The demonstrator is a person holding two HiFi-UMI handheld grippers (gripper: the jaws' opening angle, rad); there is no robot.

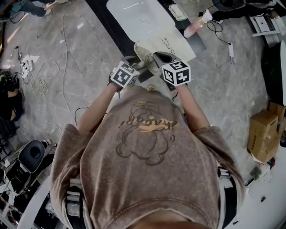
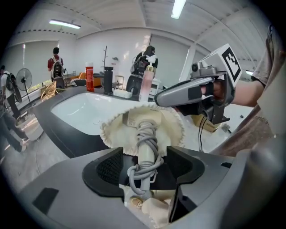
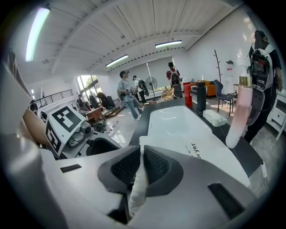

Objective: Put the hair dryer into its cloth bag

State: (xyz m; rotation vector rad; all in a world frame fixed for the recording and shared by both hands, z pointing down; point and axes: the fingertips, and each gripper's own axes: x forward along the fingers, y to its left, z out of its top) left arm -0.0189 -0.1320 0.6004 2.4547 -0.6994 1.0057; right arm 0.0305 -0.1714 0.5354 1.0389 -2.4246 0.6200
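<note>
The cream cloth bag (image 1: 172,44) lies on the table's dark edge. In the left gripper view, the bag's frilled mouth (image 2: 114,129) faces me and the hair dryer (image 2: 145,129) pokes out of it, head inside, handle wrapped in grey cord. My left gripper (image 2: 144,165) is open, its pads standing on either side of the handle without touching it. My right gripper (image 3: 141,163) is shut on a fold of the bag's cloth (image 3: 136,188). From the head view, the left gripper (image 1: 135,62) and right gripper (image 1: 157,59) sit close together at the bag's near end.
A white basin top (image 1: 138,18) lies beyond the bag, with a pink bottle (image 1: 196,27) and a small white box (image 1: 178,12) near it. A cardboard box (image 1: 263,134) and cables (image 1: 42,82) are on the floor. People stand in the background.
</note>
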